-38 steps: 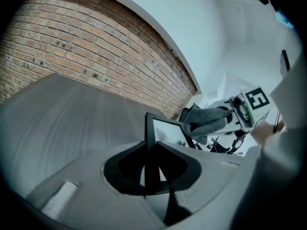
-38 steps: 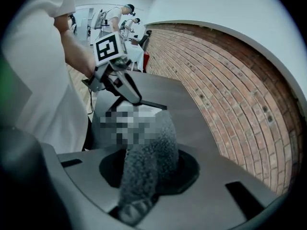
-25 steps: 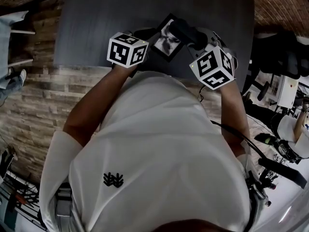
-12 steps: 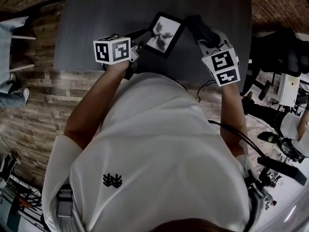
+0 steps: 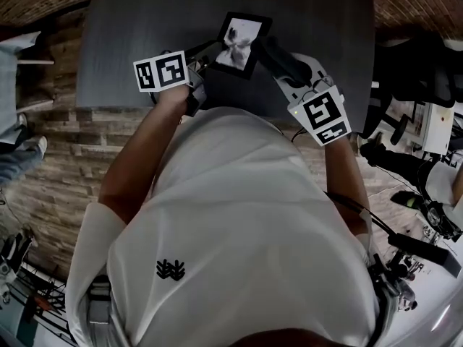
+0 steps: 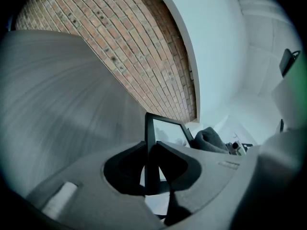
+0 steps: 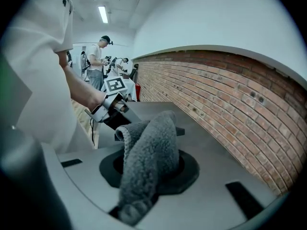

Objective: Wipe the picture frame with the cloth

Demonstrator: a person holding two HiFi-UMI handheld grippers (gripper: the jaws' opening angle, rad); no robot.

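The left gripper (image 6: 149, 157) clamps the picture frame (image 6: 165, 128) by its edge. The right gripper (image 7: 149, 169) pinches the cloth (image 7: 148, 143), its fold just past the fingertips, beside the frame. Best to steady the frame and sweep the fold flat across it.

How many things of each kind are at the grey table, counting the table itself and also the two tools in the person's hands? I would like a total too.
picture frame: 1
cloth: 1
grippers: 2, the left gripper and the right gripper
table: 1
Total: 5
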